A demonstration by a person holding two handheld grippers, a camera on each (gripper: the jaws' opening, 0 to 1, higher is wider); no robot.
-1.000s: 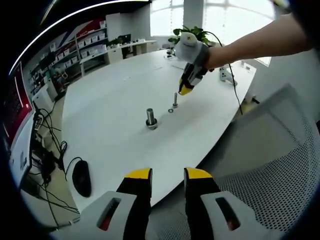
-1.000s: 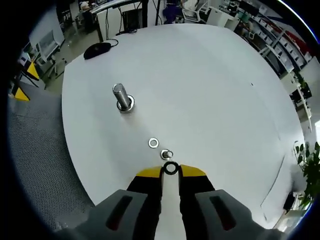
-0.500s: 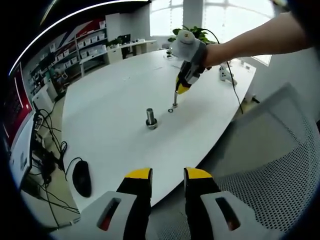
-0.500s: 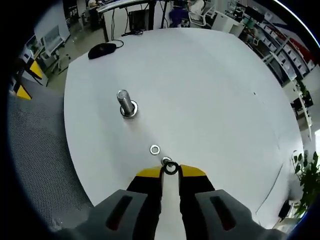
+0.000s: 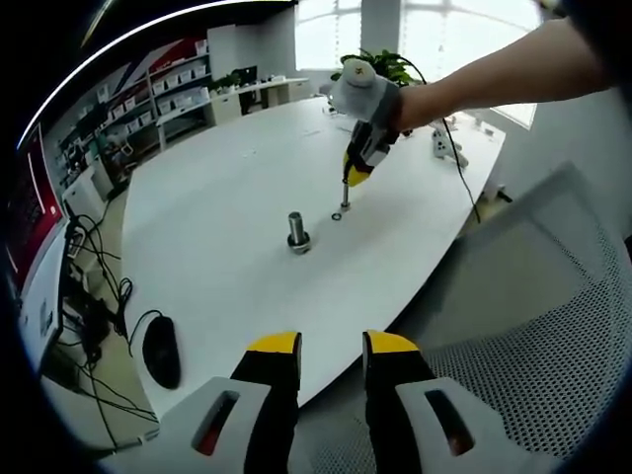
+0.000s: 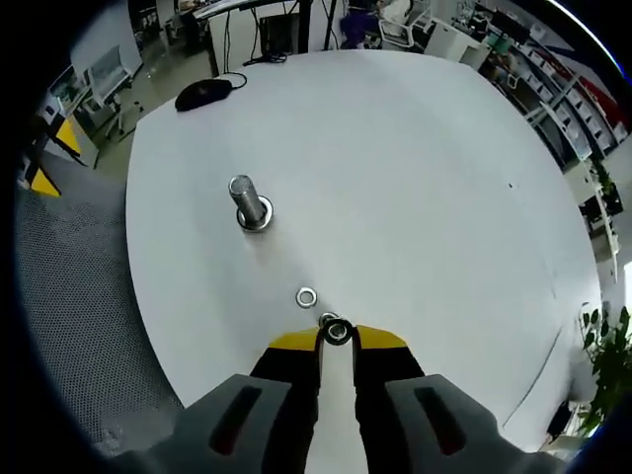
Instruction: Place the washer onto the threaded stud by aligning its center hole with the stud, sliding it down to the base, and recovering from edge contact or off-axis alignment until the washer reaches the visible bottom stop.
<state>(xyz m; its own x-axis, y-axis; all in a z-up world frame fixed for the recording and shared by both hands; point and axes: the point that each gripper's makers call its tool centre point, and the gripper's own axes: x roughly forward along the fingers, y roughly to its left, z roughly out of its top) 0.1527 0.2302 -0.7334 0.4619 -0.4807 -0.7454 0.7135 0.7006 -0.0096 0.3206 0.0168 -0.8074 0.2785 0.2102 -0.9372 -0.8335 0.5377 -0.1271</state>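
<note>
Currently a dark washer is clamped edge-on between the tips of the right gripper, directly above a slim threaded stud standing on the white table. Just beyond that stud lies a loose washer, and farther off stands a large bolt. The left gripper is held off the table edge, well apart from the stud, its jaws parted around nothing.

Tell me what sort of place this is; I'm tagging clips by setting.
Probably an open-plan office or lab: a large white table, wall shelving with storage bins, a computer mouse with trailing cables, and a mesh office chair.
</note>
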